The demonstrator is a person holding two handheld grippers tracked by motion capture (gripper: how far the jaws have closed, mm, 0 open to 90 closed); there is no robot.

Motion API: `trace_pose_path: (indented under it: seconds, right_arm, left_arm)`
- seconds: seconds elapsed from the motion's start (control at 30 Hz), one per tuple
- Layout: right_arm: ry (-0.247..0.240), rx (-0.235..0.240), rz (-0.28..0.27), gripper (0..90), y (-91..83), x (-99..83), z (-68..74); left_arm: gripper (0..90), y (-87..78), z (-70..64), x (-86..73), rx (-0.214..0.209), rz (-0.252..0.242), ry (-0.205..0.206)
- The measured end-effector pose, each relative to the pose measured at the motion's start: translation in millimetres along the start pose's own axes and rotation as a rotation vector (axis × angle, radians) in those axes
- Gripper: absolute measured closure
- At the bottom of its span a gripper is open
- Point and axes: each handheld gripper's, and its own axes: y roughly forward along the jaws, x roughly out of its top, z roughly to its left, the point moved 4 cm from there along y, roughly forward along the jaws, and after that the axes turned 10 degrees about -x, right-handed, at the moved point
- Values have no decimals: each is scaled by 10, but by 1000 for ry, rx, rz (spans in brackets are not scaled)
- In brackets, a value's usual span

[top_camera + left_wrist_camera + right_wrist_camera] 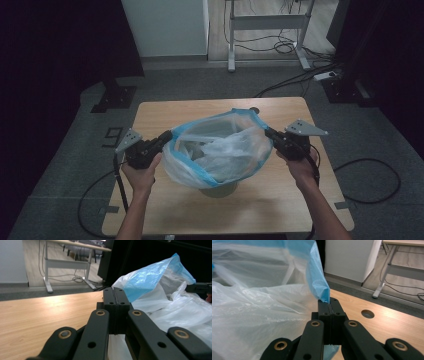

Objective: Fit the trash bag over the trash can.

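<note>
A translucent white plastic bag [220, 150] with a blue rim [200, 172] is stretched wide open over a small round bin [218, 190] at the table's middle. My left gripper [167, 136] is shut on the bag's left rim. My right gripper [268, 132] is shut on the right rim. In the left gripper view the jaws [115, 293] press together with the bag's [160, 292] edge between them. In the right gripper view the closed jaws [329, 302] pinch the blue rim [318, 277]. Crumpled white plastic lies inside the bag.
The wooden table [165, 112] has a round hole [367, 313] near the right gripper. Beyond it are a white cabinet [165, 25], a desk frame [270, 22] and loose cables [300, 75] on the floor.
</note>
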Motion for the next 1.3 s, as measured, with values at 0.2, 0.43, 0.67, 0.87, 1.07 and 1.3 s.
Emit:
trace_pose_path:
  seconds: [0.2,0.43,0.67,0.87,1.07,1.3]
  right_arm:
    - [26,-11,21,884,314,-39,-60]
    - [98,26,61,885,583,-158,-70]
    - [127,69,148,885,776,-348,-11]
    - [128,91,217,885,845,-487,34]
    - [122,96,262,885,840,-649,56]
    - [137,80,238,872,744,-726,4]
  left_arm:
    - [900,138,236,-56,14,36,-33]
    - [900,328,416,-176,23,96,-82]
    - [899,456,506,-365,20,190,-159]
    - [899,477,545,-485,11,239,-197]
    - [899,430,515,-567,-3,245,-199]
    - [896,344,414,-559,-12,237,-160]
